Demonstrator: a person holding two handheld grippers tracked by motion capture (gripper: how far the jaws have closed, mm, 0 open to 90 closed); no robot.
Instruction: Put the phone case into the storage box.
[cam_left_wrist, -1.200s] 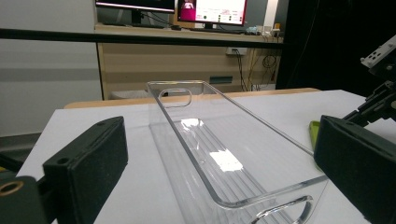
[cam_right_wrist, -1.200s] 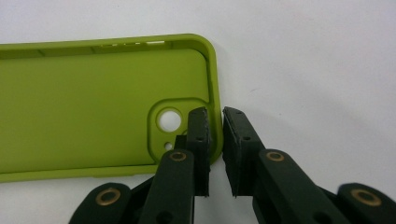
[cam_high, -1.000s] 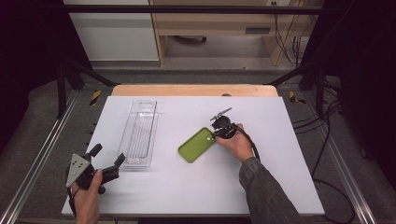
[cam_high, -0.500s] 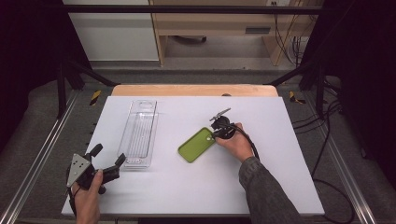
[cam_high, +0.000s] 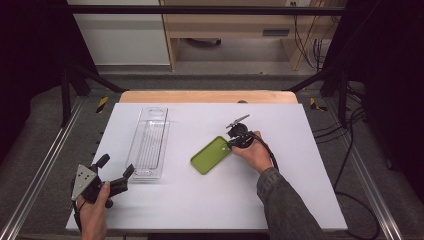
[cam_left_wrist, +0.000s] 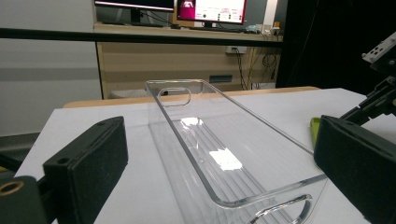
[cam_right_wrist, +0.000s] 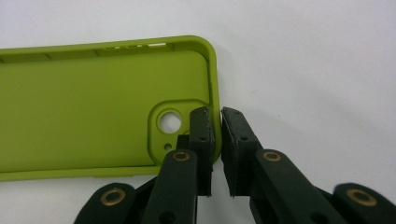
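Observation:
A lime-green phone case (cam_high: 211, 155) lies hollow side up on the white table, right of centre. My right gripper (cam_high: 232, 142) meets it at its camera-hole end. In the right gripper view the jaws straddle the case's (cam_right_wrist: 93, 107) end wall, one pad inside and one outside, and my right gripper (cam_right_wrist: 217, 112) is shut on that wall. A clear plastic tray (cam_high: 148, 142) lies lengthwise on the left half. My left gripper (cam_high: 116, 166) is just before the tray's near end, open, with nothing between its pads; the left gripper view looks down the tray (cam_left_wrist: 173, 135) between the spread jaws.
The white tabletop (cam_high: 210, 200) has free room at the front and far right. A wooden strip (cam_high: 207, 96) runs along its far edge. Metal rails flank both sides, and cables hang at the right. The right gripper (cam_left_wrist: 380, 88) shows at the left gripper view's right edge.

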